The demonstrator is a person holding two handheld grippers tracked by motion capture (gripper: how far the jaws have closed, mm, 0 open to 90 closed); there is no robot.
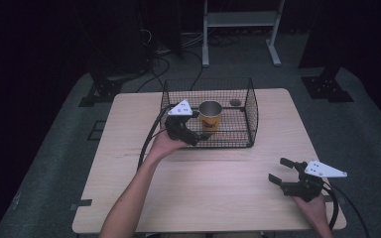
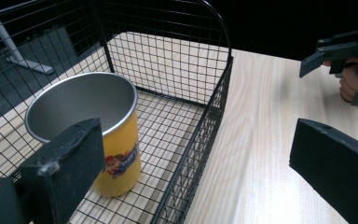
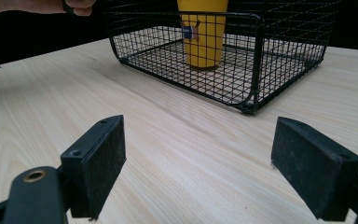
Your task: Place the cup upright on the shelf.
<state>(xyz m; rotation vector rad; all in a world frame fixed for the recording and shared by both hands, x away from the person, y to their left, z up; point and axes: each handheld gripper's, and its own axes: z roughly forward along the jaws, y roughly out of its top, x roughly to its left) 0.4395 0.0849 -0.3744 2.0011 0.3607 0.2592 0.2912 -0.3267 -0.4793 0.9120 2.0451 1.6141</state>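
High view. The left gripper sits at the near left wall of a black wire basket on a light wooden table. Its jaws point into the basket toward a yellow cup with a bare metal inside, which stands upright on the basket floor just ahead of the jaw tips. Whether the jaws touch the cup cannot be told from here. The right gripper rests low over the near right part of the table, well apart from the basket, jaws spread with nothing between them.

Left gripper view. The left gripper has its jaws set wide apart. The yellow cup stands just beyond and partly behind the left jaw, inside the wire basket; the cup is not clamped, and the right jaw lies outside the basket over bare table. The basket's side wall runs between the two jaws. The right gripper appears far off at upper right, held by a hand.

Right gripper view. The right gripper is fully spread, holding nothing; only table lies between the jaws. The wire basket stands well ahead, with the yellow cup upright inside it. A hand shows at the top left edge.
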